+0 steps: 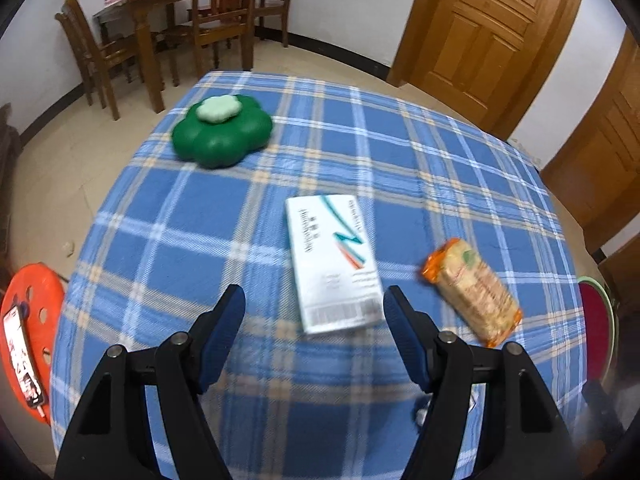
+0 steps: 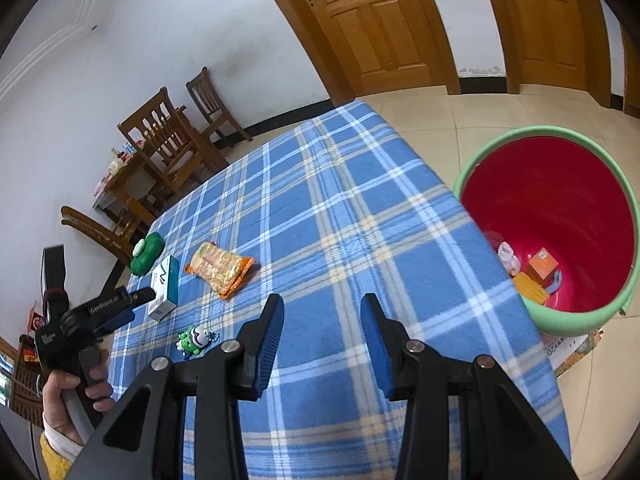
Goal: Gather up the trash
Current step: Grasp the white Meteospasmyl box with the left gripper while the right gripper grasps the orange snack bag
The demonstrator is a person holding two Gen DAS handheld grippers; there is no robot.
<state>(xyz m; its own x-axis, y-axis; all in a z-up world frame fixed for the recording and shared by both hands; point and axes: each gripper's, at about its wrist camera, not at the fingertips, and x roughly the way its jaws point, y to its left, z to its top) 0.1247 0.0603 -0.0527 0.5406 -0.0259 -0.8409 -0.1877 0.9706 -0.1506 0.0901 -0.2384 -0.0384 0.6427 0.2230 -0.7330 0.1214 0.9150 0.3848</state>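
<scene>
- Two hand-held grippers work above a table under a blue plaid cloth [image 1: 340,128]; we see each from its own wrist camera.
- Our left gripper [image 1: 314,300] hangs with its blue-padded jaws spread and nothing between the pads, its tips on either side of the near end of a white cardboard box with teal lettering and a barcode [image 1: 332,264], which lies flat on the cloth.
- Just right of that box lies an orange plastic packet of pale biscuits [image 1: 472,286], apart from it and from both jaws.
- Toward the far left of the cloth sits a dark green clover-shaped container with a pale green lid [image 1: 222,132], well apart from the box.
- Our right gripper [image 2: 322,312] is likewise parted and holds nothing, poised over bare cloth near the table's right edge.
- From the right wrist view we see the left gripper [image 2: 140,300] side-on, a hand [image 2: 66,396] wrapped round its grip, its tips at the white box [image 2: 164,288].
- A small green and white frog toy [image 2: 194,340] lies on the cloth between the two grippers.
- Beside the table stands a red plastic bucket with a pale green rim [image 2: 460,176]; inside we make out an orange carton [image 2: 542,264], a yellow packet [image 2: 530,288] and a whitish crumpled item [image 2: 508,256].
- An orange perforated plastic stool [image 1: 32,300] at the left carries a phone [image 1: 22,356].
</scene>
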